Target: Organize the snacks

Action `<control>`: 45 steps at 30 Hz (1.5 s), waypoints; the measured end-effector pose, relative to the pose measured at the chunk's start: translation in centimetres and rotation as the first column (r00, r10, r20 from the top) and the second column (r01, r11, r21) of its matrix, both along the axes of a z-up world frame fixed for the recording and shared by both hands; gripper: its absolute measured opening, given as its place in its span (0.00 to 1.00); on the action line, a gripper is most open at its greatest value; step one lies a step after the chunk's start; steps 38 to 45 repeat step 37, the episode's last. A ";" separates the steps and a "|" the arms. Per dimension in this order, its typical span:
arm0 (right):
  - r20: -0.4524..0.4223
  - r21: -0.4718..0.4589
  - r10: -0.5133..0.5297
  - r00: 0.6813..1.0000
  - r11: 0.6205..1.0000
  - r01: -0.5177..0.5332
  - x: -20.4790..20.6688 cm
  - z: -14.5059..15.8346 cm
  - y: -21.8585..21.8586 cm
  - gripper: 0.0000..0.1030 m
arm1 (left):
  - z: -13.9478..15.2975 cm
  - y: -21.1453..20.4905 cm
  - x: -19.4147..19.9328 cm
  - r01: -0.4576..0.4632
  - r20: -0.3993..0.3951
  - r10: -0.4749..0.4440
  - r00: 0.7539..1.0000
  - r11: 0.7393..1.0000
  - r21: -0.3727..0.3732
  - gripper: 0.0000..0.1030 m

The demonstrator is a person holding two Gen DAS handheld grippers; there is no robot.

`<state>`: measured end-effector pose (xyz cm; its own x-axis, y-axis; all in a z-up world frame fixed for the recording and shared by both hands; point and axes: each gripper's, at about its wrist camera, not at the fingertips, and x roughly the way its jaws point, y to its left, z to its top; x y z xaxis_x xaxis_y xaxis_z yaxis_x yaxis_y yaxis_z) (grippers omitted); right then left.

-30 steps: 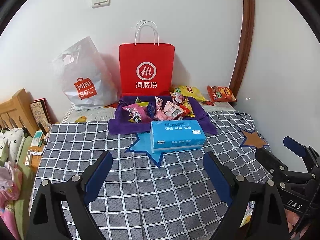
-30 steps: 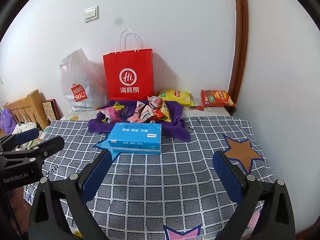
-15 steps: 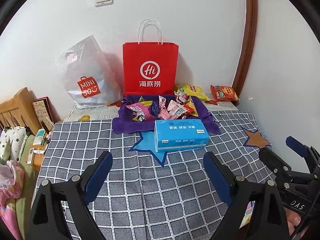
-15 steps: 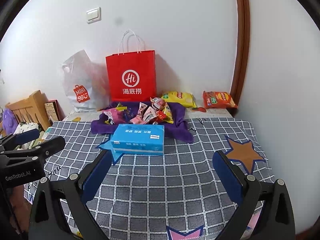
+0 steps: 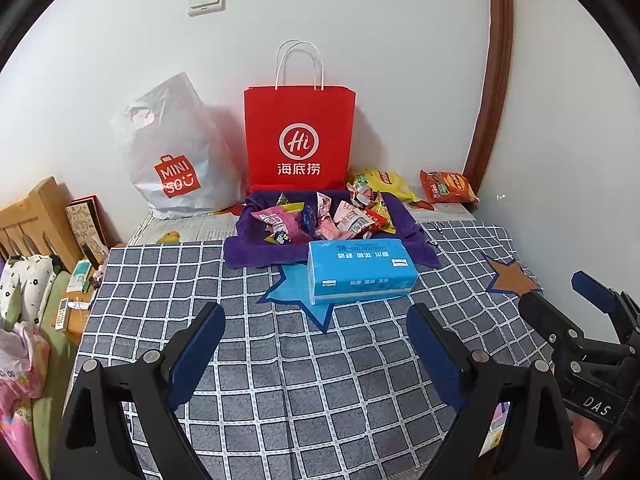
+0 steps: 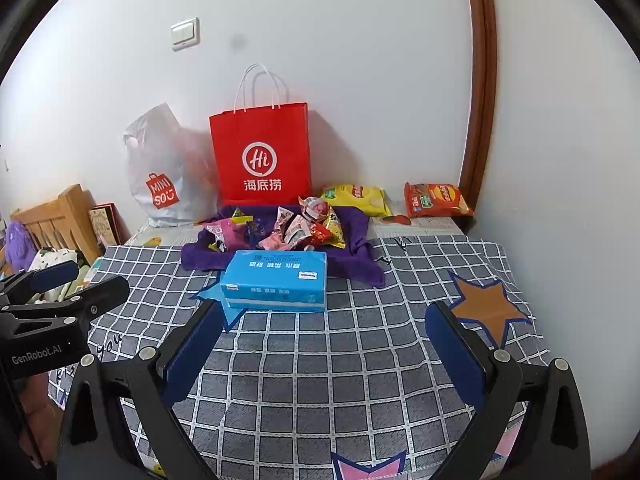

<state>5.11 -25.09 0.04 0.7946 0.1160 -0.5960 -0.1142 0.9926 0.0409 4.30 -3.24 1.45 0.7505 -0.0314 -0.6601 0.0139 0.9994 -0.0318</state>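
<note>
The pile of snacks (image 5: 320, 220) lies jumbled on a purple cloth (image 5: 260, 254) at the far end of the table (image 5: 280, 360); the packets overlap, so their number and most of their print cannot be made out. A blue tissue pack (image 5: 360, 276) just in front hides the near edge of the cloth. The pile's long axis runs left to right, parallel to the back wall, while single packets point every which way. Two larger bags lie flat behind it and to the right: a yellow chip bag (image 5: 384, 184), partly hidden by the pile, and an orange chip bag (image 5: 448, 188) close to the brown door frame (image 5: 492, 80), well apart from the pile.

A red paper bag (image 5: 300, 136) stands upright against the wall behind the cloth, with a grey plastic bag (image 5: 176, 160) leaning beside it on the left.

The checked tablecloth (image 6: 340, 360) between the tissue pack and both grippers is bare. The table's right edge sits against the wall; its left edge drops toward a wooden headboard (image 5: 36, 220) and bedding.

The left gripper (image 5: 316, 348) has its fingers spread wide with nothing between them. The right gripper (image 6: 324, 344) is likewise wide open and holds nothing. Both hover over the near end of the table, their bases cut off by the frame.
</note>
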 end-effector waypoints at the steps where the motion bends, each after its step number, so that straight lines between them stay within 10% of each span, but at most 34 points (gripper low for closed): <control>1: 0.000 -0.001 0.000 1.000 1.000 0.000 0.0 0.0 0.0 0.97 | 0.0 0.0 0.0 0.000 -0.002 0.000 1.000 1.000 0.000 0.89; 45: -0.001 0.005 0.004 1.000 1.000 -0.004 -0.1 -0.2 -0.3 0.97 | -0.3 0.0 0.2 0.006 -0.004 -0.006 1.000 1.000 -0.007 0.89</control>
